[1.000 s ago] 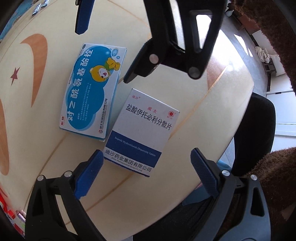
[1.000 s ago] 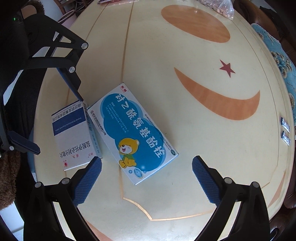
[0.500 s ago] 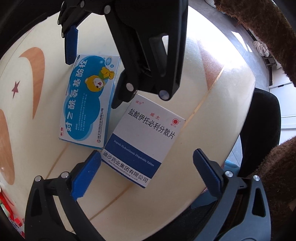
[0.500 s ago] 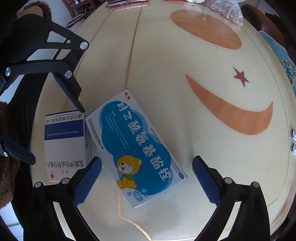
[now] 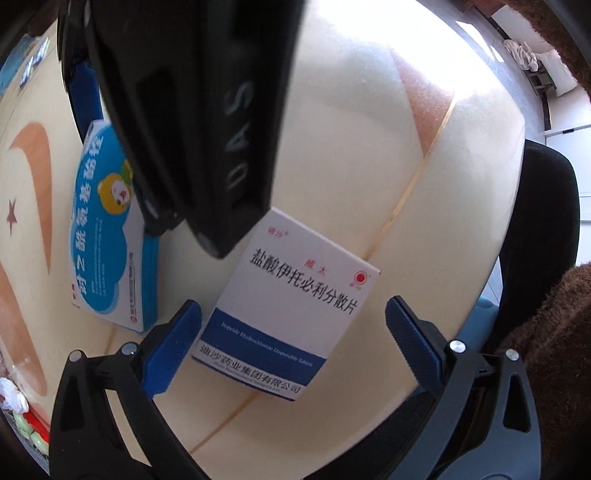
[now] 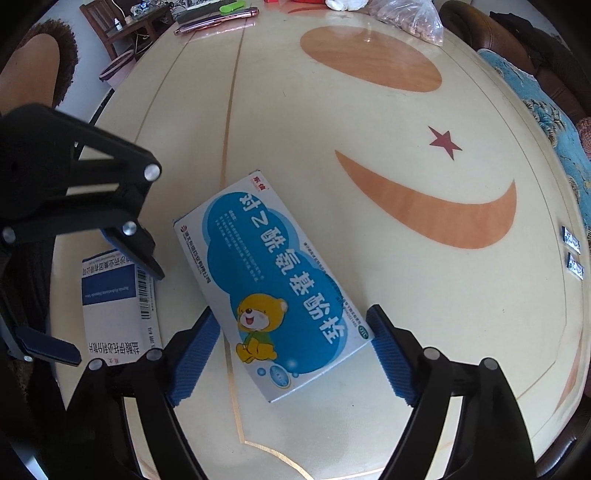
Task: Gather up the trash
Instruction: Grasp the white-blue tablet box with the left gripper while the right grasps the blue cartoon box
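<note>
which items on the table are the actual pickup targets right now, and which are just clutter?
Job:
- blue bear box, between the closing right gripper pads
- white and blue box, between the open left gripper pads

Lying about:
- bag of nuts
- phone
- green item
- two small packets
- table
</note>
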A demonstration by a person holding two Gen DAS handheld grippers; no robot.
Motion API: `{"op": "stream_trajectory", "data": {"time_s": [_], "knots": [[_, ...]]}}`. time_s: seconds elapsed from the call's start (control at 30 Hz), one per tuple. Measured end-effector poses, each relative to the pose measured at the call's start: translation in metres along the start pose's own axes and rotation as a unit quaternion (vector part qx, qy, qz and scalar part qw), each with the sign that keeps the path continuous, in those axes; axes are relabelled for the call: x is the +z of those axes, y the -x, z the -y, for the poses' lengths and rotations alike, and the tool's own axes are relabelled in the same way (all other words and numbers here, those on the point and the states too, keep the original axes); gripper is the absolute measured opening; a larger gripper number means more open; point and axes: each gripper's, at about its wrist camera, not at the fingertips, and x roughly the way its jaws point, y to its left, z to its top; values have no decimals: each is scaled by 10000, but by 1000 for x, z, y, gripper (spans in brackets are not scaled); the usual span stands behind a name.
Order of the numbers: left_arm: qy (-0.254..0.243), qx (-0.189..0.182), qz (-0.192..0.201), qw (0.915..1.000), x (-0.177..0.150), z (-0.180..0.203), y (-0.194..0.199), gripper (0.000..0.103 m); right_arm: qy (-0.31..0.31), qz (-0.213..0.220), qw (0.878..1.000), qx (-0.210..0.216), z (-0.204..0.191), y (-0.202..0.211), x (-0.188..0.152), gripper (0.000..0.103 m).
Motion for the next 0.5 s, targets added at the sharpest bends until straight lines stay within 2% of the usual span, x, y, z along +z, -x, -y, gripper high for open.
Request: {"op": "stream_trajectory", "data": {"time_s": [0.13, 0.17, 0.23, 0.33, 0.5], "knots": [[140, -45, 206, 9997, 2, -3, 2, 96, -160, 57, 9999, -1, 1, 5, -3, 74], [217, -65, 221, 9995, 2, -4, 3, 94, -210, 68, 9998, 20, 4, 5, -7, 74], [265, 108, 245, 9993, -1, -8, 6, 81, -295, 109, 9995, 29, 22, 7, -14, 74], [474, -76, 327, 9983, -8, -14, 10, 80, -384, 114, 9992, -8, 31, 10, -19, 74], [766, -13, 463, 9960, -19, -22, 16, 78, -739, 161, 9970, -153, 25, 7, -15, 73]]}}
